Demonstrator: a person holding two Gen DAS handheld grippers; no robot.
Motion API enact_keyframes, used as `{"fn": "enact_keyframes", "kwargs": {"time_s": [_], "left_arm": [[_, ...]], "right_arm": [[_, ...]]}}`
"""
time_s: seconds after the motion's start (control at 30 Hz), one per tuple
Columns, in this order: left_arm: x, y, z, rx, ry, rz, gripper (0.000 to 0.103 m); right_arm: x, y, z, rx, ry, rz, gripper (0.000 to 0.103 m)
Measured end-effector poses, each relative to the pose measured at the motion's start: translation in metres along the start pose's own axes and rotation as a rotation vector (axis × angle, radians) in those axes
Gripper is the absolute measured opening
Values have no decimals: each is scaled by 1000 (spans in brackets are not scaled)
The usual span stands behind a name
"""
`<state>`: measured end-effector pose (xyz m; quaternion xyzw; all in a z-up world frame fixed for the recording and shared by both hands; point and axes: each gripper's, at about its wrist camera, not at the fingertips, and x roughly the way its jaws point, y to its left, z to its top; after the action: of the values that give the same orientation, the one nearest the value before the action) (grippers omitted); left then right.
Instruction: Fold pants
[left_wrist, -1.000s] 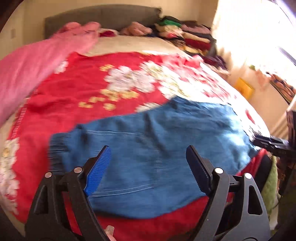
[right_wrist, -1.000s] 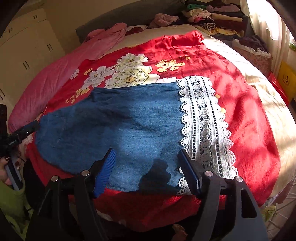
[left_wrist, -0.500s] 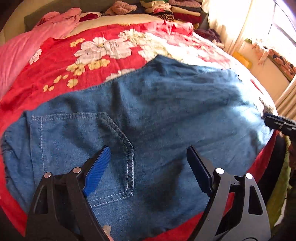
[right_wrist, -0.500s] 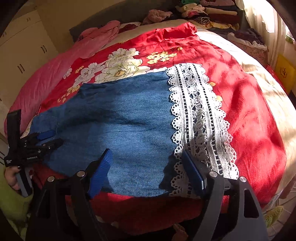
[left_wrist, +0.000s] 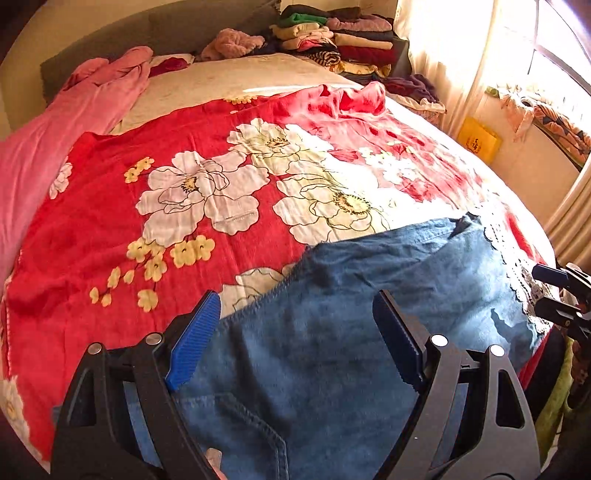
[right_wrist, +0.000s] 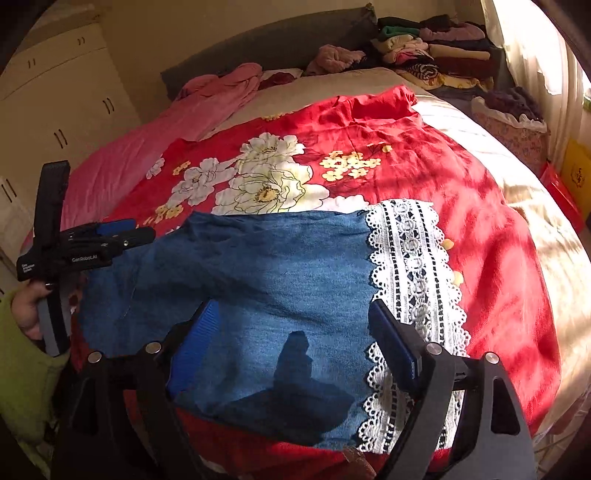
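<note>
Pants (left_wrist: 362, 325) lie flat across the near edge of the bed (right_wrist: 436, 110), on top of the red floral blanket (left_wrist: 177, 184). Denim, lace-trimmed hem (right_wrist: 410, 280) on the person's right, waist/pocket end on the left. Spread out like that presumably so both ends are reachable at once for a fold.

Left gripper (left_wrist: 295, 343): jaws wide, nothing between them. It sits low over the waist end, pocket seam (left_wrist: 258, 417) just under the jaws, so denim fills the gap but is not pinched. In the right wrist view it shows side-on (right_wrist: 129, 232) at the left edge of the denim, just above the fabric as far as I can tell.

Right gripper (right_wrist: 295, 343): jaws wide too, empty. Denim under the left finger, lace hem under the right, i.e. jaws straddle the denim/lace boundary near the bottom hem corner. Its shadow falls on the cloth right below, so it's close but contact is unclear.

My read: both grippers are staged at opposite ends for a pinch, one per end, to lift and bring hem to waist. No grasp made yet, fold not started.

Risk: lace is open weave and may snag or slip; thick denim hem gives a better bite.

Clothes pile (left_wrist: 343, 40) and pink blanket (left_wrist: 74, 122) well apart, not in the way.
</note>
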<state>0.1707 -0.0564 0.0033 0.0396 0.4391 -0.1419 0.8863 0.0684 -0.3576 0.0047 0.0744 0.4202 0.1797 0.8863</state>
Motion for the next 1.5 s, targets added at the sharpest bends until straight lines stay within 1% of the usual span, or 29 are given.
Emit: {"fn": "enact_keyframes", "kwargs": {"time_s": [0.07, 0.17, 0.23, 0.27, 0.3, 0.33, 0.37, 0.4, 0.43, 0.53, 0.57, 0.6, 0.67, 0.73, 0.8, 0.87, 0.97, 1.0, 1.03, 1.1, 1.13, 1.17, 1.2, 1.27, 1.3, 1.33, 1.4, 1.47, 1.5], "left_arm": [[19, 4, 9, -9, 21, -19, 77], [44, 4, 16, -20, 63, -72, 76], [60, -1, 15, -7, 90, -69, 75], [66, -4, 15, 3, 97, -65, 73], [70, -5, 15, 4, 100, -76, 59], [74, -8, 14, -2, 110, -112, 38], [75, -10, 13, -7, 113, -129, 26], [74, -12, 13, -7, 110, -138, 6], [71, -14, 14, -2, 95, -142, 4], [57, -5, 21, -30, 18, -142, 3], [58, 0, 23, -52, 16, -156, 3], [62, 4, 22, -66, 32, -162, 3], [73, 3, 17, -54, 59, -148, 3], [79, -1, 12, -34, 67, -135, 3], [78, -1, 11, -43, 62, -143, 4], [76, 2, 13, -57, 62, -156, 5], [75, 2, 14, -55, 64, -152, 6], [75, 2, 14, -56, 65, -151, 6], [76, 2, 14, -57, 64, -149, 6], [75, 2, 13, -55, 62, -146, 6], [75, 2, 13, -57, 61, -145, 6], [75, 2, 13, -58, 61, -145, 6], [75, 1, 13, -57, 61, -144, 6], [74, -1, 12, -46, 58, -137, 5], [74, -2, 12, -40, 59, -134, 5], [74, -5, 11, -26, 59, -126, 4], [73, -7, 11, -10, 53, -115, 2], [68, -8, 12, -4, 36, -104, 1], [63, -8, 13, -6, 11, -100, 1]], "right_arm": [[9, -3, -1, 27, 16, 15, 83], [22, -10, -9, 55, 61, -1, 83], [29, -19, -15, 86, 85, -4, 84], [30, -22, -17, 94, 85, 2, 84], [30, -23, -18, 96, 80, 8, 84], [29, -24, -19, 93, 77, 9, 84], [29, -23, -19, 89, 76, 9, 84], [29, -23, -20, 85, 76, 8, 84], [29, -23, -20, 84, 77, 7, 84], [29, -23, -21, 86, 76, 10, 84], [30, -24, -21, 85, 77, 10, 84], [31, -23, -21, 82, 79, 6, 84], [31, -22, -21, 72, 86, 0, 84], [27, -22, -17, 70, 91, 11, 83], [12, -29, -6, 88, 39, 16, 83], [-5, -40, 10, 85, -32, -25, 83], [-10, -65, 38, 88, -67, -83, 83], [-5, -75, 47, 91, -56, -96, 80], [3, -85, 55, 96, -32, -103, 71], [24, -103, 67, 103, 16, -89, 59], [34, -108, 69, 97, 38, -70, 57], [46, -113, 71, 97, 69, -72, 55], [57, -116, 71, 92, 104, -83, 56], [76, -116, 68, 73, 149, -63, 55], [81, -115, 66, 69, 160, -44, 43], [84, -112, 65, 64, 167, -19, 30], [80, -107, 63, 50, 150, 4, 18], [66, -105, 66, 54, 95, -1, 16], [57, -105, 69, 65, 57, 7, 16]]}}
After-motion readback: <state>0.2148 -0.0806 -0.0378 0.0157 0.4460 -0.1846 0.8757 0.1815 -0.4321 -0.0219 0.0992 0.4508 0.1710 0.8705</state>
